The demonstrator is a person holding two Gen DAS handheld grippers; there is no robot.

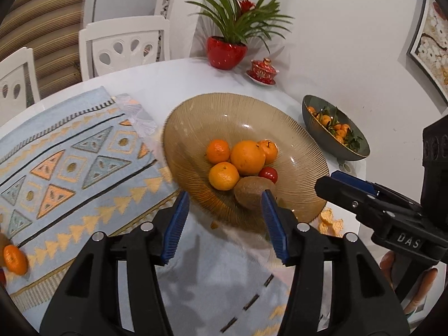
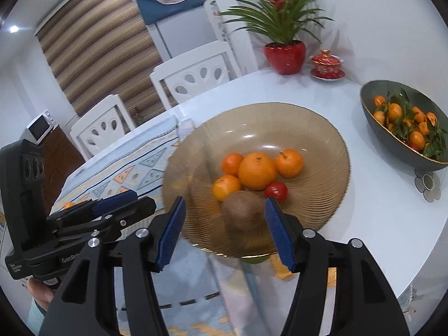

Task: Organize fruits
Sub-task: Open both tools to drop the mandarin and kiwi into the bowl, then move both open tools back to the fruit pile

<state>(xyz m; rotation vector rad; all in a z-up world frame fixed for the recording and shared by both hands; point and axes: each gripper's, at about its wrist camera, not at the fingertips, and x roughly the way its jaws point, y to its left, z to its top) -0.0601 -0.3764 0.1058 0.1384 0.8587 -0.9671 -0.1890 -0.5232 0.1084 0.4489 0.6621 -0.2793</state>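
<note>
An amber ribbed glass bowl (image 1: 196, 112) (image 2: 322, 128) holds a large orange (image 1: 247, 156) (image 2: 257, 170), three mandarins (image 1: 224, 175) (image 2: 226, 186), a red tomato (image 1: 268, 174) (image 2: 276, 191) and a brown kiwi (image 1: 252, 196) (image 2: 243, 212). My left gripper (image 1: 224, 196) (image 2: 142, 198) hovers open at the bowl's near rim, nothing between its blue pads. My right gripper (image 2: 224, 200) (image 1: 326, 180) is open too, just right of the left one, over the same rim near the kiwi. One loose mandarin (image 1: 15, 256) lies on the patterned mat (image 1: 70, 168) at far left.
A dark green bowl (image 1: 350, 154) (image 2: 392, 140) of leafy mandarins stands right of the amber bowl. Orange peel (image 1: 330, 221) (image 2: 282, 268) lies by its near edge. A red plant pot (image 1: 226, 53), a red lidded cup (image 1: 263, 70) and white chairs (image 1: 126, 44) are behind.
</note>
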